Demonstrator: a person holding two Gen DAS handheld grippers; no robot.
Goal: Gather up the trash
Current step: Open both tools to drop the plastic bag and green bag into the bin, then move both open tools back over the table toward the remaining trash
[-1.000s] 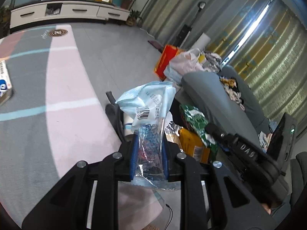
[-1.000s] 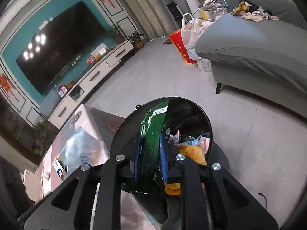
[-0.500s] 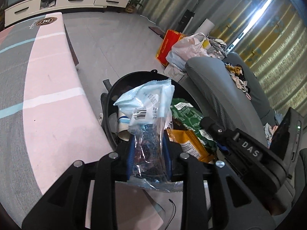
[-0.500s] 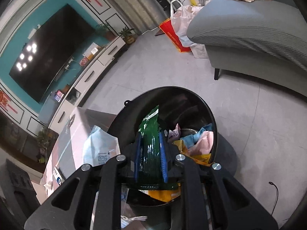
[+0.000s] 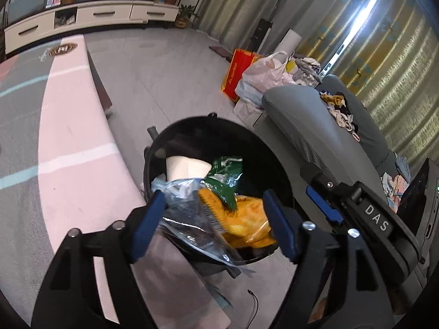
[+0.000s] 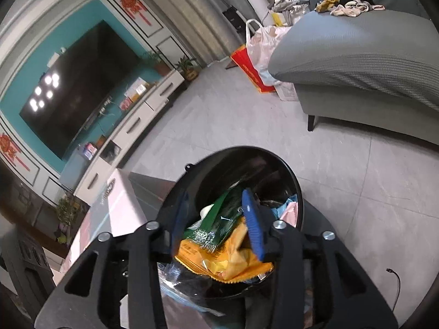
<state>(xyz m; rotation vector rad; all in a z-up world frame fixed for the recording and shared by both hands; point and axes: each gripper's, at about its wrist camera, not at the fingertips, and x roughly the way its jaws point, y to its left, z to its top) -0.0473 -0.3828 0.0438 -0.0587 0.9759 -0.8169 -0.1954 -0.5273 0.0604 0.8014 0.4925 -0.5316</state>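
Note:
A round black trash bin (image 5: pixel 248 130) (image 6: pixel 277 161) stands on the floor below both grippers. My left gripper (image 5: pixel 215 215) hangs over its near rim with its jaws opening wide; the clear blue-printed plastic bag (image 5: pixel 186 219) lies loose between the pads, draped over the rim. My right gripper (image 6: pixel 216 218) is over the bin too, its jaws opening. The green wrapper (image 6: pixel 216 226) (image 5: pixel 225 181) lies free between its pads, on an orange snack bag (image 6: pixel 219 260) (image 5: pixel 244 220). A white paper cup (image 5: pixel 186 167) sits deeper in the bin.
A pink and grey table top (image 5: pixel 68 148) borders the bin on the left. A grey sofa (image 6: pixel 356 63) with clothes on it stands to the right, with a red bag (image 5: pixel 237 74) and plastic bags beyond. A black cable (image 6: pixel 393 272) lies on the tiled floor.
Both grippers were shut on their trash and now stand open. The clear bag has dropped onto the bin's rim and the green wrapper has fallen into the bin.

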